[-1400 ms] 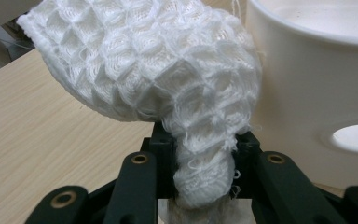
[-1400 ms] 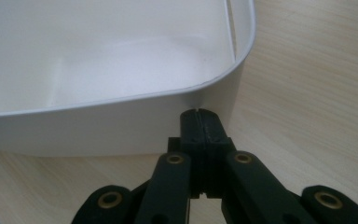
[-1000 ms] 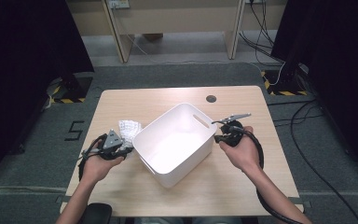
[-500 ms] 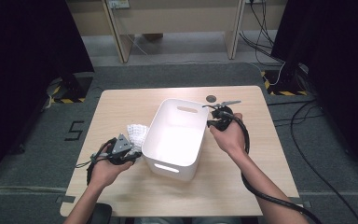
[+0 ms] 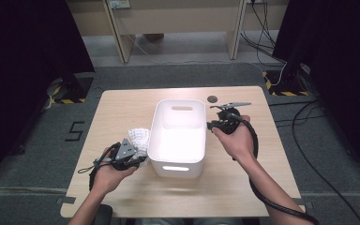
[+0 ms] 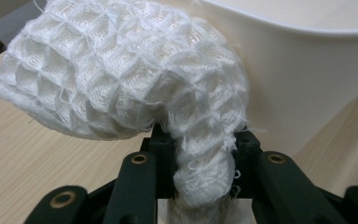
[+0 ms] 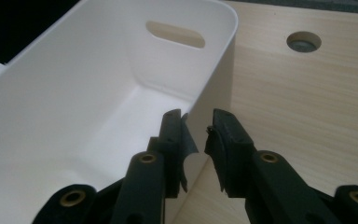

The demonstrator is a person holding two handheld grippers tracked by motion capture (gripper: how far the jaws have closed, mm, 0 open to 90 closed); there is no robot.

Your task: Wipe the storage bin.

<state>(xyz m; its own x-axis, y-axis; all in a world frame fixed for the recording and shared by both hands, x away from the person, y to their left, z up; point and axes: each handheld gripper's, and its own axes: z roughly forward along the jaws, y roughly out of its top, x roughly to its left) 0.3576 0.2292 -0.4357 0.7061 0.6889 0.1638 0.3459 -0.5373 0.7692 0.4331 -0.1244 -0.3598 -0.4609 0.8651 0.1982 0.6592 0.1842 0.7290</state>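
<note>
The white waffle-knit cloth (image 6: 121,79) is pinched between the jaws of the left gripper (image 6: 204,154), bunched up just beside the left wall of the white bin (image 5: 178,133), which stands mid-table (image 5: 122,108). The right gripper (image 7: 198,140) straddles the bin's right rim; its jaws have just been opening and now stand apart, pads no longer pressing the wall.

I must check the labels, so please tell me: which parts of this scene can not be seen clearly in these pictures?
- Left gripper view: cloth hides the pads; bin cut off by the edges.
- Right gripper view: bin's near end cut off.
- High view: bin floor glares white.
- Table hole: too small.
</note>
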